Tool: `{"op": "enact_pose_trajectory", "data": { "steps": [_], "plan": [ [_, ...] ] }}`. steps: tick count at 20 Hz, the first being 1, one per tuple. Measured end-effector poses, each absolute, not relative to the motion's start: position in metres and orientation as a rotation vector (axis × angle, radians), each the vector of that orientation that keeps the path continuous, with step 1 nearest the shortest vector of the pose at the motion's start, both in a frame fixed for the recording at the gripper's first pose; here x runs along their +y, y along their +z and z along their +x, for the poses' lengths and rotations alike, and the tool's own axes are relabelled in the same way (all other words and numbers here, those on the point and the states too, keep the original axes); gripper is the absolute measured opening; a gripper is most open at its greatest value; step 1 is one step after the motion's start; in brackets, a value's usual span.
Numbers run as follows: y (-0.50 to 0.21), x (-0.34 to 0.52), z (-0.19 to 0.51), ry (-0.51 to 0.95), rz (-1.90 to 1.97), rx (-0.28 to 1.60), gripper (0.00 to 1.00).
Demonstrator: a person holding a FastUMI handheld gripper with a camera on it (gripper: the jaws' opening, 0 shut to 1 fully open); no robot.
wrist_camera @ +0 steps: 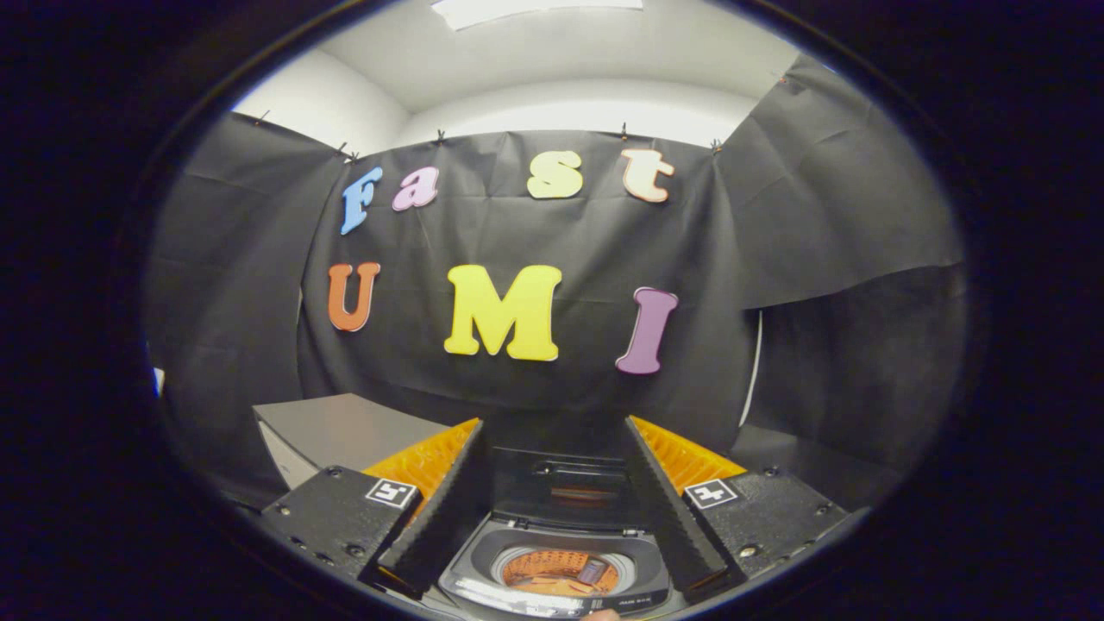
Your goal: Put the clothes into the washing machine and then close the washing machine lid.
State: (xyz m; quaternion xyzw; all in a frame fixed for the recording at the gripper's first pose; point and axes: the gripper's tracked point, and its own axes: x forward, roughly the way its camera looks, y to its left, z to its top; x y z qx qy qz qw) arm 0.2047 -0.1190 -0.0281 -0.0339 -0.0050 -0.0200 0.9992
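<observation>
A small top-loading washing machine (556, 576) sits below and between my fingers, seen from above. Its lid (561, 483) stands raised at the back, and the round drum opening shows orange cloth (552, 573) inside. My gripper (552, 431) hangs above the machine, open, with a wide gap and nothing between the fingers (448, 509). Nothing touches the lid.
A grey box-like cabinet (345, 431) stands to the left of the machine, behind the left finger. Black cloth walls close the booth at the back and on both sides. White wall and a ceiling light show above the cloth.
</observation>
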Motion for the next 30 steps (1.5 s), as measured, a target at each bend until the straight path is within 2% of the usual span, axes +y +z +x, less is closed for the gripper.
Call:
{"op": "enact_pose_trajectory", "data": {
  "steps": [5, 14, 20, 30],
  "plan": [
    [-0.045, -0.148, 0.292, 0.005, -0.037, 0.031, 0.98],
    [-0.118, -0.186, 0.42, -0.001, 0.054, 0.233, 0.98],
    [-0.153, -0.197, 0.465, -0.011, 0.059, 0.325, 0.98],
    [-0.196, -0.198, 0.487, -0.032, 0.075, 0.459, 0.98]
  ]
}}
